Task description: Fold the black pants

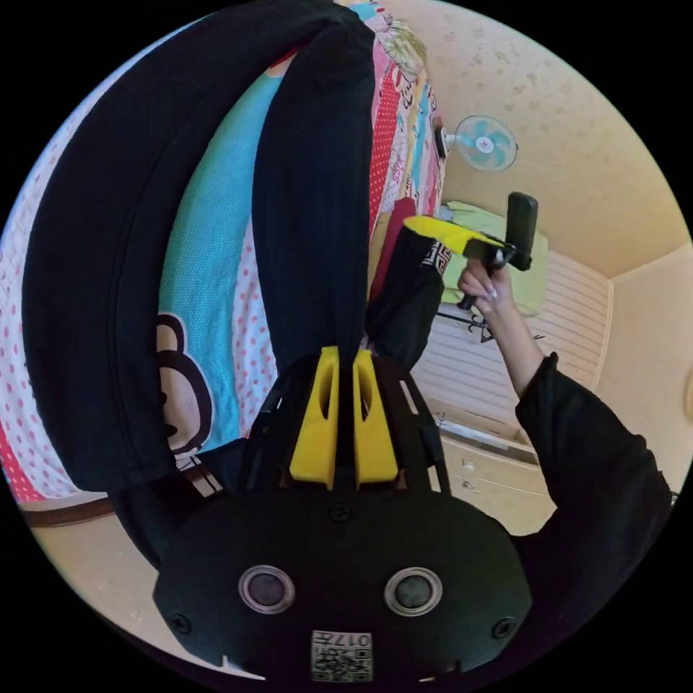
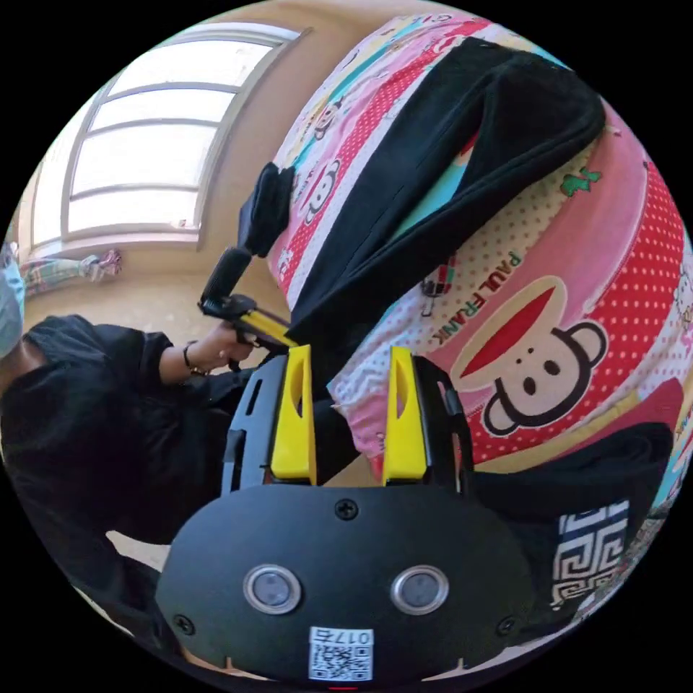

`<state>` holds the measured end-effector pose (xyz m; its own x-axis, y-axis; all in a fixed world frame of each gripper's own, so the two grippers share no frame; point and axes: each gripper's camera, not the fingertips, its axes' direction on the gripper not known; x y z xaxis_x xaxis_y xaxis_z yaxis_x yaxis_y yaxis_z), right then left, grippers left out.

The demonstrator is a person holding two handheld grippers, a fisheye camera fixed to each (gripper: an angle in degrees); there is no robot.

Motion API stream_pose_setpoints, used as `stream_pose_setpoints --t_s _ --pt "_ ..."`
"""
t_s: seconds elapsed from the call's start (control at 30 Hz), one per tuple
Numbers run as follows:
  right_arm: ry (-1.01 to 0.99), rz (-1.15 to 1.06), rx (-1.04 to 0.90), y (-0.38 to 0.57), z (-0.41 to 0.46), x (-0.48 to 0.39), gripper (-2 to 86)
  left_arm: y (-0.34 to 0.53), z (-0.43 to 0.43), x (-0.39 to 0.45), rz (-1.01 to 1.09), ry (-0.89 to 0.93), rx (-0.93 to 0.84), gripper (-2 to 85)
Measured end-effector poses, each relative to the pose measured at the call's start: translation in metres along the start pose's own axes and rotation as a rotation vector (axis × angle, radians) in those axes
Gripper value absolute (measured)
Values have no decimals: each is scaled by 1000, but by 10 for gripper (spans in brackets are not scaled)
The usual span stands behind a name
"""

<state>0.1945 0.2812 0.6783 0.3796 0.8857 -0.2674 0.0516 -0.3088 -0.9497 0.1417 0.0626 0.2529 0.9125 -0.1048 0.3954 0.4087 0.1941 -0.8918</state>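
The black pants (image 1: pixel 317 216) lie spread on a cartoon-print bed sheet (image 1: pixel 209 238), their two legs forming a V. My left gripper (image 1: pixel 345 357) is shut on the end of one leg, which runs straight up from between the yellow jaws. The right gripper view shows the same pants (image 2: pixel 447 166) across the sheet (image 2: pixel 577 238), with the left gripper (image 2: pixel 285 338) clamped on a leg end at the bed's edge. My right gripper (image 2: pixel 351 355) stands open over the sheet's edge, nothing pressed between its jaws. It also appears in a hand, as the right gripper (image 1: pixel 419 229).
A second black garment with a white key pattern (image 2: pixel 592 548) lies on the bed near the right gripper. A person in black sleeves (image 1: pixel 592 447) holds both tools. A wall fan (image 1: pixel 486 143), green cloth (image 1: pixel 530 278), drawers (image 1: pixel 491 476) and a window (image 2: pixel 144 144) surround the bed.
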Motion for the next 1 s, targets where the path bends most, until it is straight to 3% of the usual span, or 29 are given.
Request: stream_pose_setpoints --t_s 0.2,0.3,0.47,0.6,0.77,1.0 --pt "-74 455 489 -148 -38 123 183 1 -46 -2 2 171 33 19" --pt "66 605 505 -191 -15 133 160 0 -70 -11 0 290 58 18" --pt "297 520 613 -241 -8 78 47 0 -99 -31 11 537 50 17" --pt "585 289 495 -324 15 -6 26 26 -136 -70 -80 843 191 15" --pt "566 272 531 -380 66 -59 23 50 -201 -86 -86 690 282 15" --pt "371 246 478 -396 128 -41 54 81 -251 -123 -220 406 290 23"
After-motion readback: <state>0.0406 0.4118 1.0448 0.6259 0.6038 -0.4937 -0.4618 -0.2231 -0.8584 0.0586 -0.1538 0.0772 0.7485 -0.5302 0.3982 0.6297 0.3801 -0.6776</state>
